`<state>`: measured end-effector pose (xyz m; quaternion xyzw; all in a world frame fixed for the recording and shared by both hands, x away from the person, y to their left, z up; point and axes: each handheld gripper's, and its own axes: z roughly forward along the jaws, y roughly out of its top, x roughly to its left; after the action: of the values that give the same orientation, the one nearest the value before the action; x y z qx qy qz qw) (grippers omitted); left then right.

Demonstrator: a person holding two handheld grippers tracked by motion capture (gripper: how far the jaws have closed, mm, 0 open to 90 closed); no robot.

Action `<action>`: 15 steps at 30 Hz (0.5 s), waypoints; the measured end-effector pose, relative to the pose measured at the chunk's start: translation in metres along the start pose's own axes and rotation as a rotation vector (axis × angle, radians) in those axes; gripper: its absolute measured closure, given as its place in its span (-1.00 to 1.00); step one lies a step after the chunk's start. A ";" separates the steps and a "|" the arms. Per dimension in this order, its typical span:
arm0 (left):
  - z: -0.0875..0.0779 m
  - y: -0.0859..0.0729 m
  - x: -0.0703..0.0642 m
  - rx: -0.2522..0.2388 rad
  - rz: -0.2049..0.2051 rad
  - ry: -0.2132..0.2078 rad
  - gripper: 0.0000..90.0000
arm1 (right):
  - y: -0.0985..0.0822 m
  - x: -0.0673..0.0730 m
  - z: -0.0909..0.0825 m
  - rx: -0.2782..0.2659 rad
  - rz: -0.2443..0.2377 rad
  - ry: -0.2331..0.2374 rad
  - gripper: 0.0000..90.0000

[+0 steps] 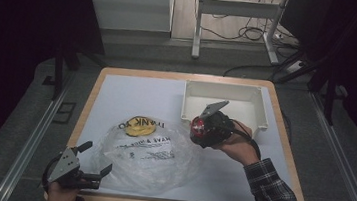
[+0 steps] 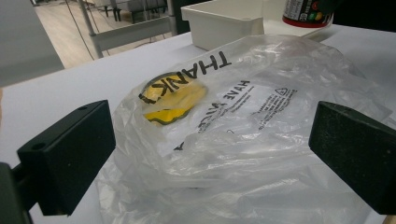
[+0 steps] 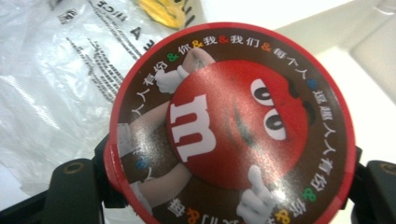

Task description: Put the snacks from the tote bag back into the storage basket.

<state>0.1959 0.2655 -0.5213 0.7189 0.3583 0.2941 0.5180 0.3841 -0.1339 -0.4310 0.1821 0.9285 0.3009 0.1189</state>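
Observation:
A clear plastic bag [image 1: 148,152] printed with black text and a yellow smiley lies on the white table top; in the left gripper view the bag [image 2: 243,135] spreads between and beyond my jaws. My left gripper [image 1: 92,159] stands open at the bag's near left corner. My right gripper [image 1: 197,128] is shut on a red M&M's can [image 1: 198,128], held just right of the bag near the white bin [image 1: 224,103]. The can's round lid [image 3: 231,126] with a red candy character faces the right gripper view, jaws pressing its sides.
The white bin [image 2: 224,23] sits at the back right of the wooden-edged table [image 1: 84,116]. A metal frame [image 1: 238,16] and cables lie on the floor beyond. The person's plaid sleeve [image 1: 274,196] enters from the lower right.

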 end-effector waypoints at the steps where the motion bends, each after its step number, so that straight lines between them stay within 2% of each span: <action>1: 0.000 0.000 0.000 0.000 0.000 0.000 -0.99 | -0.001 -0.003 -0.001 -0.002 0.002 -0.005 -0.43; 15: 0.000 0.000 0.000 0.001 0.002 0.001 -0.99 | -0.004 -0.024 0.002 -0.020 -0.007 -0.025 -0.43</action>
<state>0.1958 0.2655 -0.5212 0.7193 0.3578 0.2949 0.5173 0.4057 -0.1461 -0.4327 0.1813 0.9245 0.3075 0.1334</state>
